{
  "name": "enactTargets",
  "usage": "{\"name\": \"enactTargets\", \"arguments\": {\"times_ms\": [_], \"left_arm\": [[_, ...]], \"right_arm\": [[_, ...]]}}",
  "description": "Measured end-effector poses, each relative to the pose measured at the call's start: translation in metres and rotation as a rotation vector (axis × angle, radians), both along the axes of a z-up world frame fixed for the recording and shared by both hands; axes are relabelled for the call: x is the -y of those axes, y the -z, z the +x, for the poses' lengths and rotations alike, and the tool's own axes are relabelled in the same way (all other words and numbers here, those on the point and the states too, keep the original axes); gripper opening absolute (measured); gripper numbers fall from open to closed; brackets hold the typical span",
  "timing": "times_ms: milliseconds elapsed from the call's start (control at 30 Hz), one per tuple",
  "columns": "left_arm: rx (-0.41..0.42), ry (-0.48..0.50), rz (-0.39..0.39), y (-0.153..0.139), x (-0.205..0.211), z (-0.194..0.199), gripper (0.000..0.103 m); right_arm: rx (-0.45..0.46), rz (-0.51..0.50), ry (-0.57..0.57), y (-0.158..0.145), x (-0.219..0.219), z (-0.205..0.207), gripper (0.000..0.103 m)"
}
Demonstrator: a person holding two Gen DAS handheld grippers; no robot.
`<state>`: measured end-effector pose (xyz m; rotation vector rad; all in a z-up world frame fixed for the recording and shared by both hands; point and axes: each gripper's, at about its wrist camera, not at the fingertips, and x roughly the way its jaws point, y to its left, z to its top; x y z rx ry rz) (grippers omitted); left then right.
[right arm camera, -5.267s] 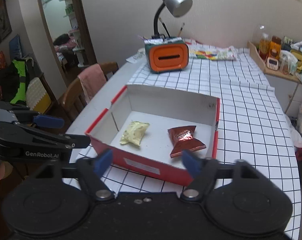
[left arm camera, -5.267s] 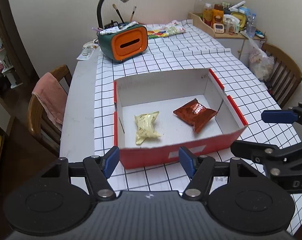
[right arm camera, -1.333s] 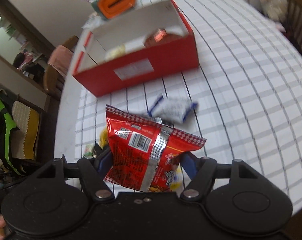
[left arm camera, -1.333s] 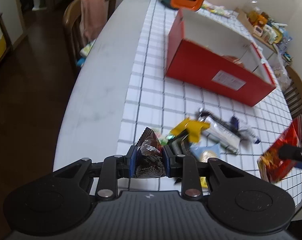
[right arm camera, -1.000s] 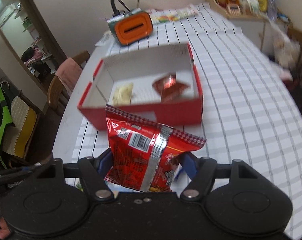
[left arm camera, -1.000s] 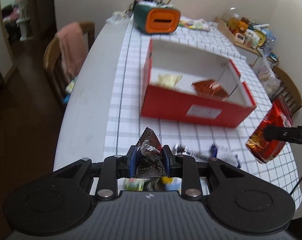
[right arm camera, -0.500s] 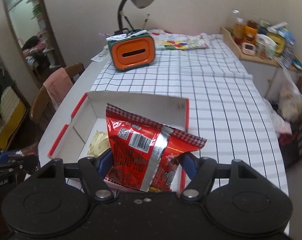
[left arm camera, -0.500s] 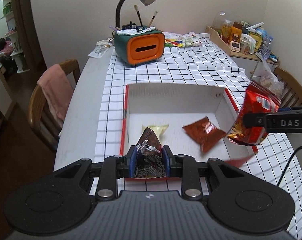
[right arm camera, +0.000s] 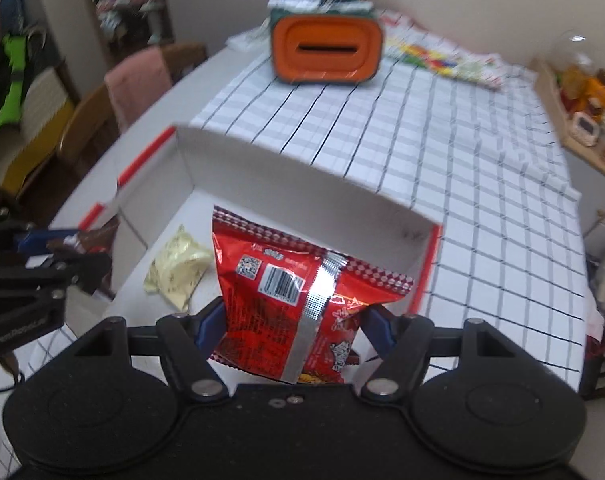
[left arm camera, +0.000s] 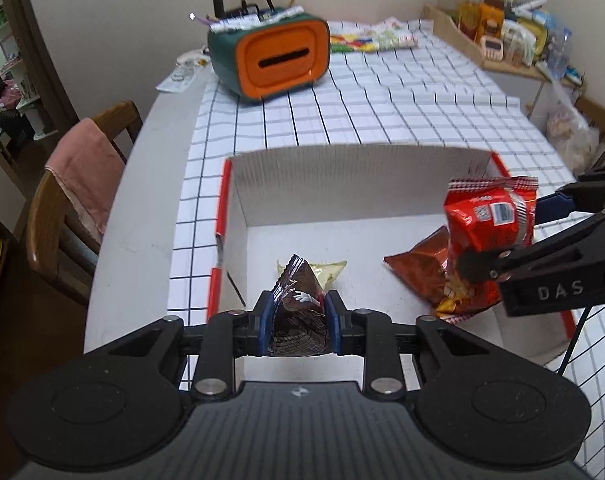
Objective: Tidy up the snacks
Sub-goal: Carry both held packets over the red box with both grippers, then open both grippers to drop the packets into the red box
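Note:
My left gripper (left arm camera: 298, 320) is shut on a dark brown snack packet (left arm camera: 300, 312) and holds it over the front left of the red-and-white box (left arm camera: 342, 168). My right gripper (right arm camera: 294, 320) is shut on a red chip bag (right arm camera: 298, 296), held over the box's right side; the bag also shows in the left wrist view (left arm camera: 486, 236). Inside the box lie a pale yellow snack packet (right arm camera: 178, 268) and a brown-red snack packet (left arm camera: 418, 268), partly hidden by the red bag.
An orange-and-green tissue box (left arm camera: 274, 60) with pens stands at the table's far end. A wooden tray of bottles (left arm camera: 502, 36) is at the far right. A chair with a pink towel (left arm camera: 86, 184) stands left of the table.
Both grippers have moved forward and lower over the box with their snacks still held. The red bag now hangs inside the box's right side, above the brown-red packet.

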<state>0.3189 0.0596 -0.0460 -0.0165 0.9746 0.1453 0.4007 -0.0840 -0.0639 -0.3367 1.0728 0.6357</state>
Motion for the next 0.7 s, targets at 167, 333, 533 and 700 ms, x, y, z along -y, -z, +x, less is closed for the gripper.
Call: {"name": "enactTargets", "arguments": {"times_ms": [167,333,533,700], "left_arm": [[-0.041,0.011,0.026,0.017,0.004,0.011,0.027],[-0.072,0.018,0.035,0.029,0.006,0.017,0.027],[-0.108,0.018,0.034,0.04,0.007,0.022,0.027],[-0.116,0.014,0.014,0.044,0.006,0.021,0.028]], "right_arm": [[-0.048,-0.048,-0.025,0.025,-0.012,0.007,0.07],[-0.063,-0.066,-0.043,0.037,-0.019,0.01,0.07],[-0.067,-0.074,-0.048,0.044,-0.025,0.014,0.07],[-0.069,-0.073,-0.041,0.046,-0.025,0.015,0.071]]}}
